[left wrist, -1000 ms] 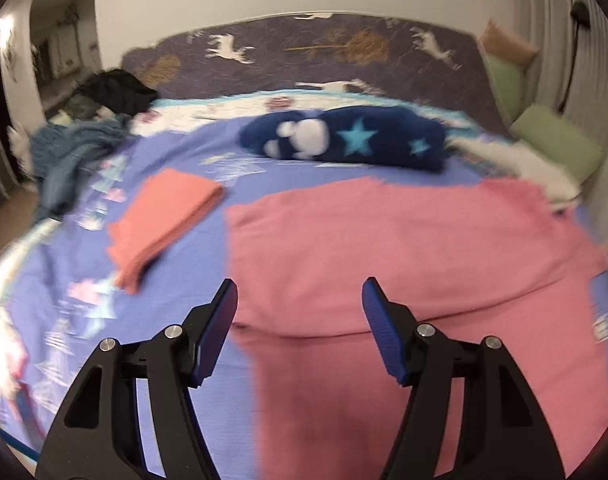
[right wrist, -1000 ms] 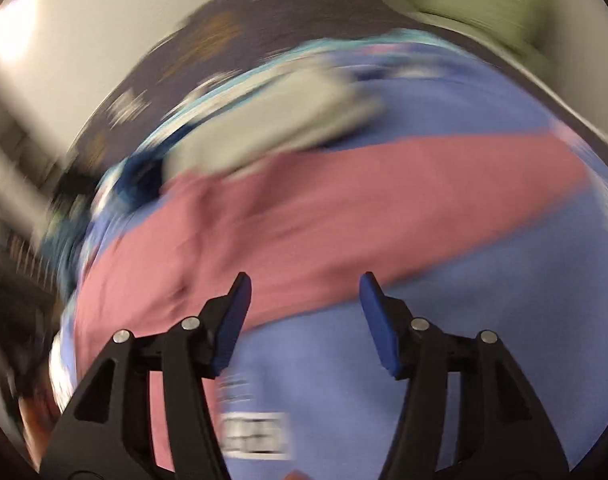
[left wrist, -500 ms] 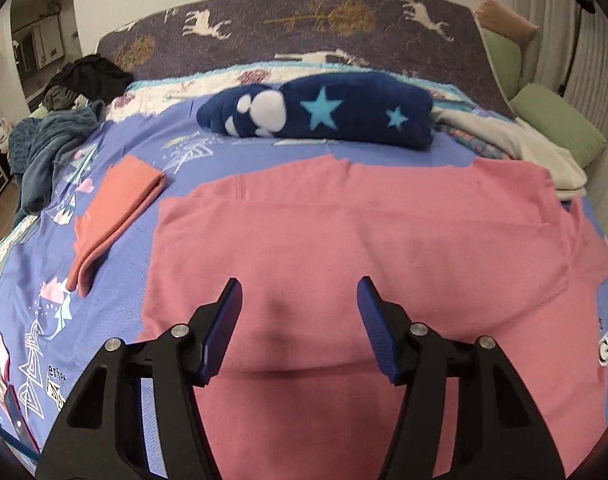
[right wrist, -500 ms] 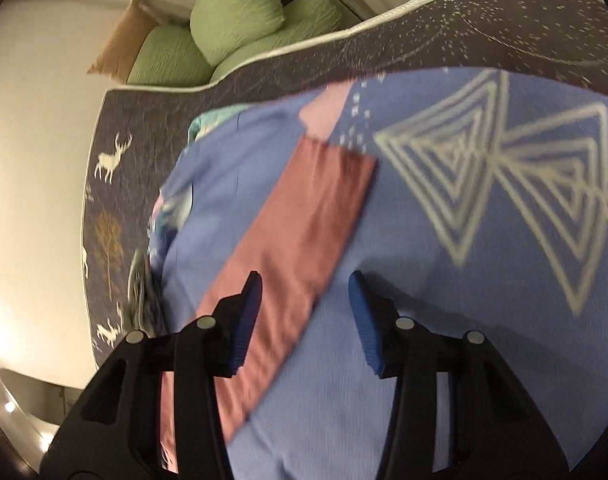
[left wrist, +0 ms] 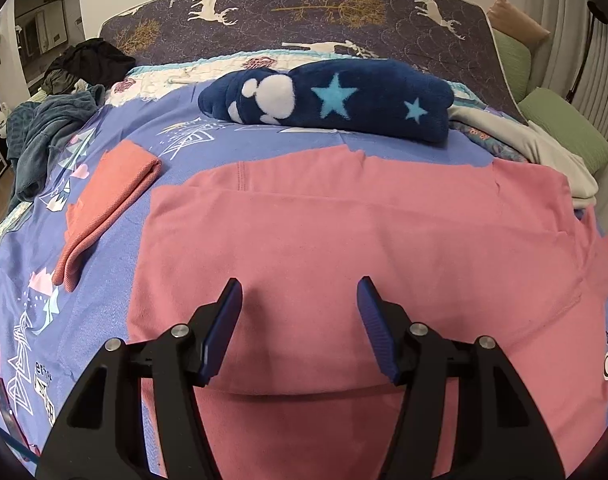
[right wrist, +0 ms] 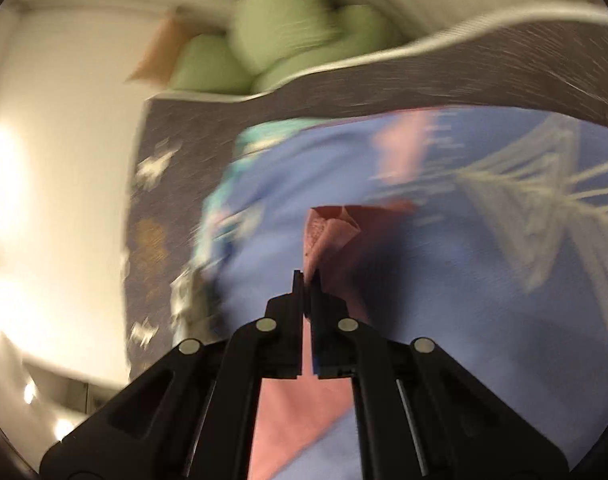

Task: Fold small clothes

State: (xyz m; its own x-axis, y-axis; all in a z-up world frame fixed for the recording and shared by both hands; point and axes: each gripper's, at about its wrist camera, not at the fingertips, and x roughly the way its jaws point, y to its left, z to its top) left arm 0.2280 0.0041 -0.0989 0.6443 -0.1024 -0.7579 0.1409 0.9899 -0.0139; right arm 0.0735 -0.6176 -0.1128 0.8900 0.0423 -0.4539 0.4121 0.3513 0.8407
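Note:
A pink shirt [left wrist: 344, 240] lies spread flat on the blue patterned bedspread [left wrist: 103, 280]. My left gripper [left wrist: 299, 308] is open and empty, hovering over the shirt's near middle. In the blurred right wrist view, my right gripper [right wrist: 307, 280] is shut on a bunched part of the pink shirt [right wrist: 332, 236], which looks like a sleeve end, and holds it a little above the bedspread [right wrist: 464, 280].
A folded orange garment [left wrist: 107, 200] lies left of the shirt. A navy star blanket [left wrist: 336, 100] lies beyond it, by the headboard [left wrist: 344, 12]. Blue-grey and dark clothes [left wrist: 51, 128] pile up far left. White cloth [left wrist: 544, 152] and green pillows [left wrist: 564, 128] sit at the right.
My right gripper has closed on the pink sleeve and lifted it off the bedspread. My left gripper has shifted slightly closer over the shirt and stayed open.

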